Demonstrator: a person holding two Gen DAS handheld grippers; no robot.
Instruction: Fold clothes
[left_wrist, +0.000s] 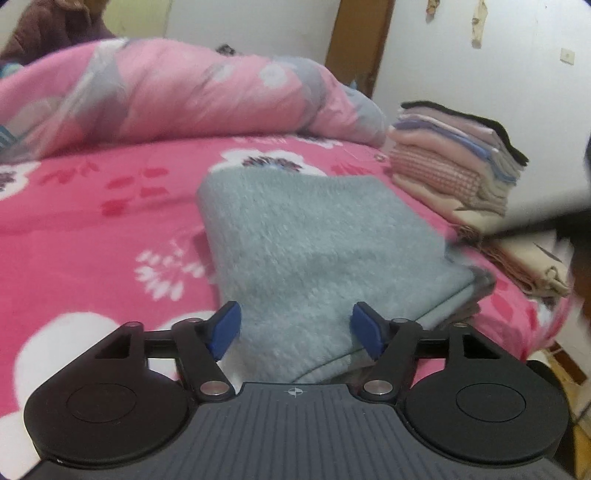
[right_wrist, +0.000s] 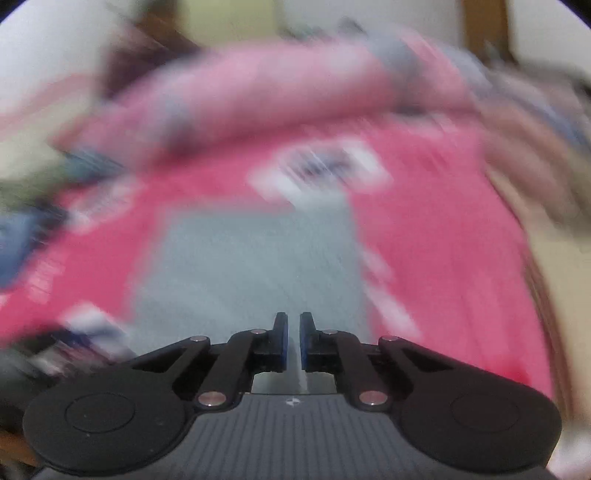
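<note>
On bed (left_wrist: 92, 206), folded grey garment (left_wrist: 314, 240) left of clothes stack (left_wrist: 454, 158); left gripper (left_wrist: 295, 328) fingers apart over garment, holding nothing; right gripper (right_wrist: 293, 339) fingers nrly shut, grip unclear (blur).

Blurred grey garment (right_wrist: 251, 258), pink bedspread (right_wrist: 443, 240)

We record a pale grey-green fleecy garment (left_wrist: 314, 236) lying on the bed, plain, with no pattern. The bed sheet (left_wrist: 92, 206) is hot pink with large white flowers, dark-centred, and red leaf sprigs. The bunched quilt (left_wrist: 177, 92) behind it is softer pink with grey patches and white blossoms. The stack of folded clothes (left_wrist: 454, 162) runs black on top, then lilac, blue, pale pink and cream, with one pink-and-white checked piece. The left tongs (left_wrist: 295, 328) are black with blue pads; the right tongs (right_wrist: 293, 339) show the same colours. The wall (left_wrist: 480, 74) is white.
</note>
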